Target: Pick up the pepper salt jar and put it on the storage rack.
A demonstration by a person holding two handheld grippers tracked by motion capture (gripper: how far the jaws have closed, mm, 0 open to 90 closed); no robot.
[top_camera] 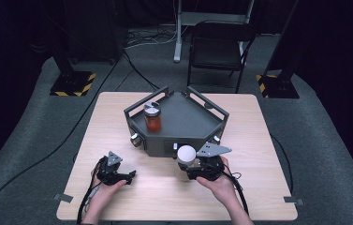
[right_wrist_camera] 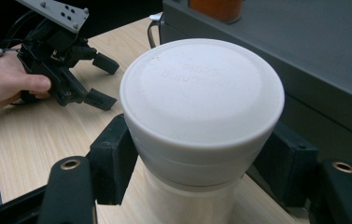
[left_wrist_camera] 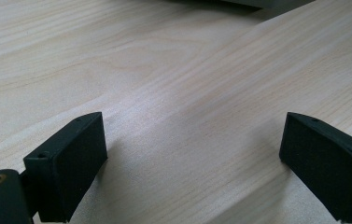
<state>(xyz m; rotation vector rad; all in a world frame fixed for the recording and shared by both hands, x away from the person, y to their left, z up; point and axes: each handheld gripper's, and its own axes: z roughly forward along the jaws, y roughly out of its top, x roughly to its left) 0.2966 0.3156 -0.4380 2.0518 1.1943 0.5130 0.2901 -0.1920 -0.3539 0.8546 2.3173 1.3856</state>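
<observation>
On the wooden table [top_camera: 118, 117], just in front of the dark grey tray [top_camera: 183, 123], the right gripper [top_camera: 194, 171] clamps both jaws against a pale bottle [right_wrist_camera: 197, 140] with a wide, round white cap [right_wrist_camera: 201, 88]. Faint raised lettering marks the cap's flat top; I cannot read it. Standing on the tray is a jar [top_camera: 153, 117] of orange-red contents with a clear lid. Well to the left, the left gripper [left_wrist_camera: 192, 154] rests low over bare wood, jaws spread wide and holding nothing.
</observation>
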